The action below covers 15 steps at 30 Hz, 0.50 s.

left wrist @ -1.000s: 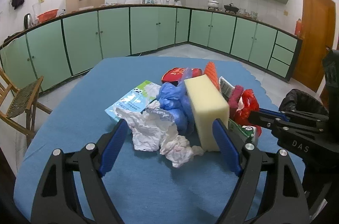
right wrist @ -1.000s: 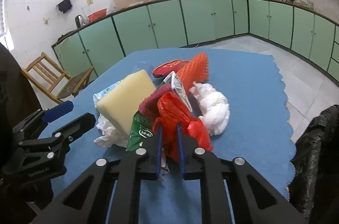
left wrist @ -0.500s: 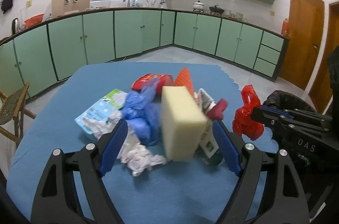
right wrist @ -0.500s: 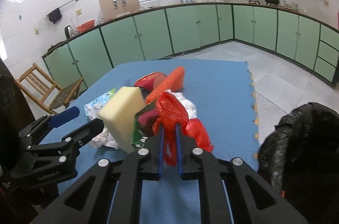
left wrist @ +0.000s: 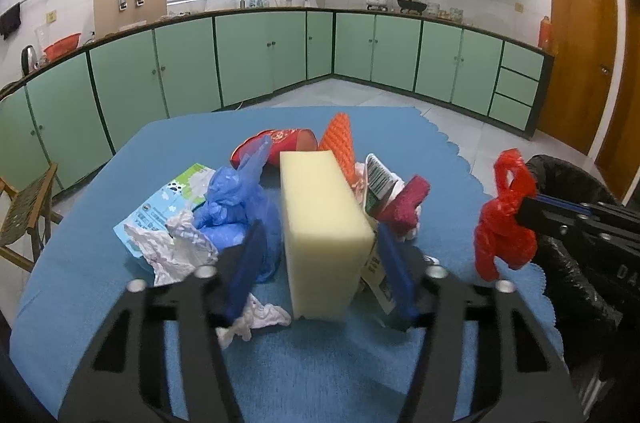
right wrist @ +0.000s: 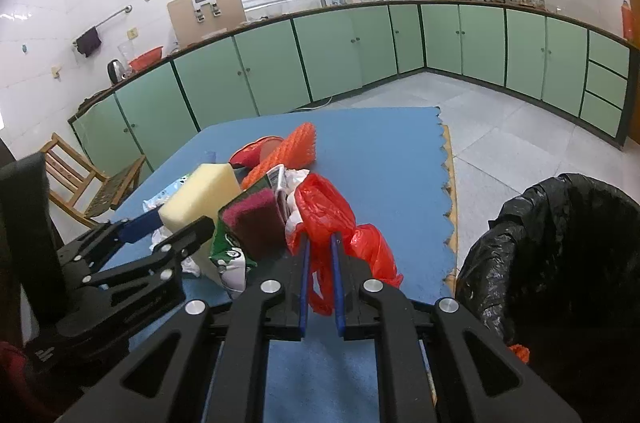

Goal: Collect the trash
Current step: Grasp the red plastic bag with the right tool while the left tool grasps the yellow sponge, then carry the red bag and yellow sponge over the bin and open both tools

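Yellow sponge [left wrist: 326, 231] btwn closing left hand-held gripper [left wrist: 320, 263] jaws, table centre

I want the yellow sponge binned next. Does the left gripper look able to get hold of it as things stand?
Probably yes. The yellow sponge stands on edge between the closing jaws of the left gripper, nothing blocking it, though a blue plastic bag and a green-and-white wrapper crowd its sides and might get pinched too.
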Each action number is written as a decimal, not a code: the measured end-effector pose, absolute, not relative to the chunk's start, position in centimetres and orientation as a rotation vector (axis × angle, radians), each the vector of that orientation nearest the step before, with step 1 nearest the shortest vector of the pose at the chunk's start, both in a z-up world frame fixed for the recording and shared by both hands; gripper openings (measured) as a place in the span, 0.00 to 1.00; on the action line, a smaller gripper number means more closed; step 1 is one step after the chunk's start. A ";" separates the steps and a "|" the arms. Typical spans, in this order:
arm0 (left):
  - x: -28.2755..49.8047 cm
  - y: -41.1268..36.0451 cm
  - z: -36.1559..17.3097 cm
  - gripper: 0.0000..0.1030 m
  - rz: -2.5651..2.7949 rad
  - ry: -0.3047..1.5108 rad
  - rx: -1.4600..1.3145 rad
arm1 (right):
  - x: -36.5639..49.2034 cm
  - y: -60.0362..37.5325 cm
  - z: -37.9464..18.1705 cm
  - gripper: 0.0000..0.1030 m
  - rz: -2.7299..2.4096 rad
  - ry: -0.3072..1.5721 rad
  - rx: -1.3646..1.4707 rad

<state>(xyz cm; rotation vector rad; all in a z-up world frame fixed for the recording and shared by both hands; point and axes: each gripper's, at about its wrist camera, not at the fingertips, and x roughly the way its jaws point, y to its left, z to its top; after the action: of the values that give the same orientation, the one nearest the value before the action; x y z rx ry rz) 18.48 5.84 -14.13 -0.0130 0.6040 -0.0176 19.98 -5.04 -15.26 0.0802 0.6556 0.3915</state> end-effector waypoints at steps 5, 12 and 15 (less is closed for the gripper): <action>18.0 5.9 -13.9 0.33 -0.018 0.591 -0.019 | 20.0 -5.2 -15.1 0.10 0.387 0.655 0.087; 16.4 6.0 -11.4 0.32 -0.023 0.528 -0.037 | 19.2 -5.4 -14.1 0.10 0.389 0.622 0.084; 15.6 5.8 -10.0 0.32 -0.033 0.496 -0.037 | 18.6 -5.4 -13.0 0.10 0.390 0.598 0.081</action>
<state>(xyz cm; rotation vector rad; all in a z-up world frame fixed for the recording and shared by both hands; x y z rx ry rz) 15.57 5.82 -9.95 -0.0371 0.4959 -0.0327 18.58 -5.44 -13.04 0.0811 0.5980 0.3901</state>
